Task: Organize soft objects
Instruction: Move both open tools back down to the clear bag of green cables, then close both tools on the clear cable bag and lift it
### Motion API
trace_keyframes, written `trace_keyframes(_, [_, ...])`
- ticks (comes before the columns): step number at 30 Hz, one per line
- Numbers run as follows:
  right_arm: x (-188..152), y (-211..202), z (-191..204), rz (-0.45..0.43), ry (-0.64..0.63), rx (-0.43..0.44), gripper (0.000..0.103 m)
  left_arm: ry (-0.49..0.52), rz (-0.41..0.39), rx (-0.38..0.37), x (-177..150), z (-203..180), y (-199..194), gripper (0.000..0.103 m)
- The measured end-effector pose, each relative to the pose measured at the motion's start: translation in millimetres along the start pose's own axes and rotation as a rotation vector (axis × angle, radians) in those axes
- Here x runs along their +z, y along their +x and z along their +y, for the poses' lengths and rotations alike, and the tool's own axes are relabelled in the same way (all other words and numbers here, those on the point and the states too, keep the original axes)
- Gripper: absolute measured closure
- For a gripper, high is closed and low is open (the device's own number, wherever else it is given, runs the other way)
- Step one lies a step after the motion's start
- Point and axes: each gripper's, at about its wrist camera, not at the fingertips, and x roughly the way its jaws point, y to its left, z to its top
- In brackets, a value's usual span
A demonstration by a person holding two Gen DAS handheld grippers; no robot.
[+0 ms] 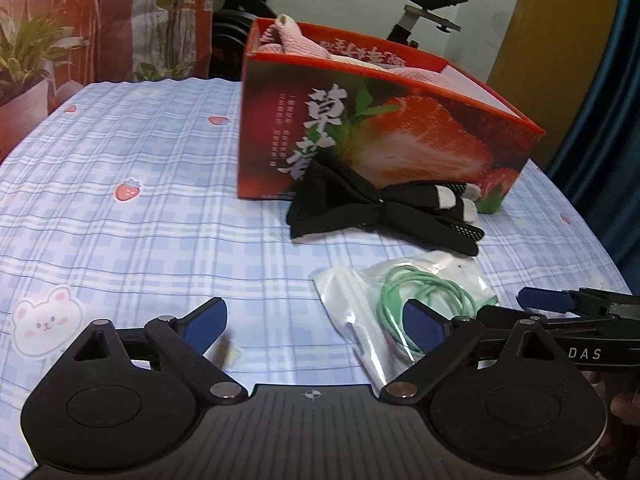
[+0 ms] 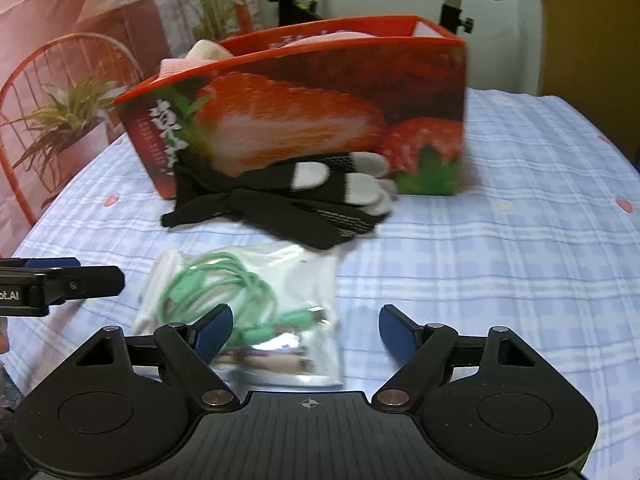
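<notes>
The left tongs (image 1: 316, 322) were held low and level, their jaws spread wide apart with nothing between the blue pads (image 1: 206, 324). The right tongs (image 2: 306, 330) were likewise low and level, jaws spread wide, blue pads (image 2: 394, 334) gripping nothing. The two tools lay side by side and near each other: the tip of the right tongs showed at the right edge of the left wrist view, and the left tongs' tip showed at the left edge of the right wrist view.
</notes>
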Motion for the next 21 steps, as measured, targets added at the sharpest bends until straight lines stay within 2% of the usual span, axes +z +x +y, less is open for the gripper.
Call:
trace_keyframes(5, [-4.3, -3.5, -8.2, -0.005, 0.01, 0.007, 0.029, 0.002, 0.03, -0.022, -1.8, -3.8, 4.0, 0.015])
trace_keyframes(21, [-7.8, -6.0, -7.7, -0.013, -0.032, 0.053, 0.038, -0.04, 0.079, -0.102, -3.1, -4.8, 9.5, 0.022])
